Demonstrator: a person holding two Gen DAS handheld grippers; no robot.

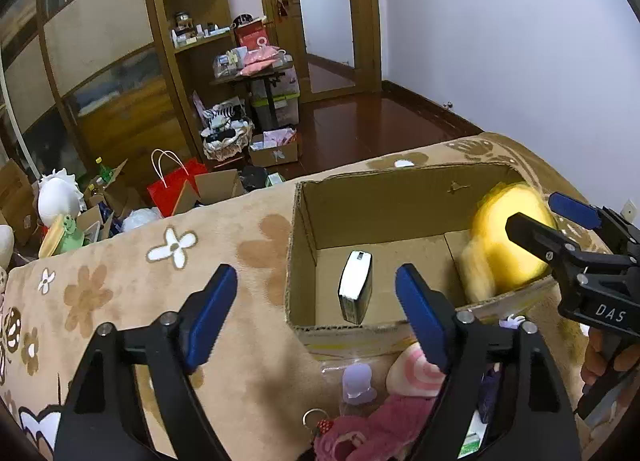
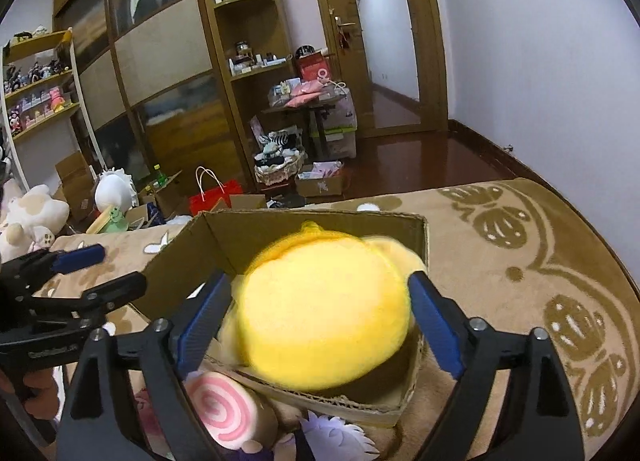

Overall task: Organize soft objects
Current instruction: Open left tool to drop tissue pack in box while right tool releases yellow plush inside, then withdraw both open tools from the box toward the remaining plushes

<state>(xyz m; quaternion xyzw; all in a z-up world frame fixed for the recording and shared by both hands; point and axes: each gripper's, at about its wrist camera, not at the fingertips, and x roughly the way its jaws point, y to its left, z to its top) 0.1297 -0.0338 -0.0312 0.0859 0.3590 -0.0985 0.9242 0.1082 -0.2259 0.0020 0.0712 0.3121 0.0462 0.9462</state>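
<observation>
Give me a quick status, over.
Left hand-held gripper open, empty. Right hand-held gripper open around yellow plush, blurred, over cardboard box. Small white box already inside; nothing blocking.

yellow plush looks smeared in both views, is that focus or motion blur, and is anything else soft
Likely motion blur: in the right wrist view the yellow plush smears while the box rim and blue pads stay crisp; in the left wrist view the plush is streaked too, the white pack sharp. Fisheye bends both edges.
</observation>
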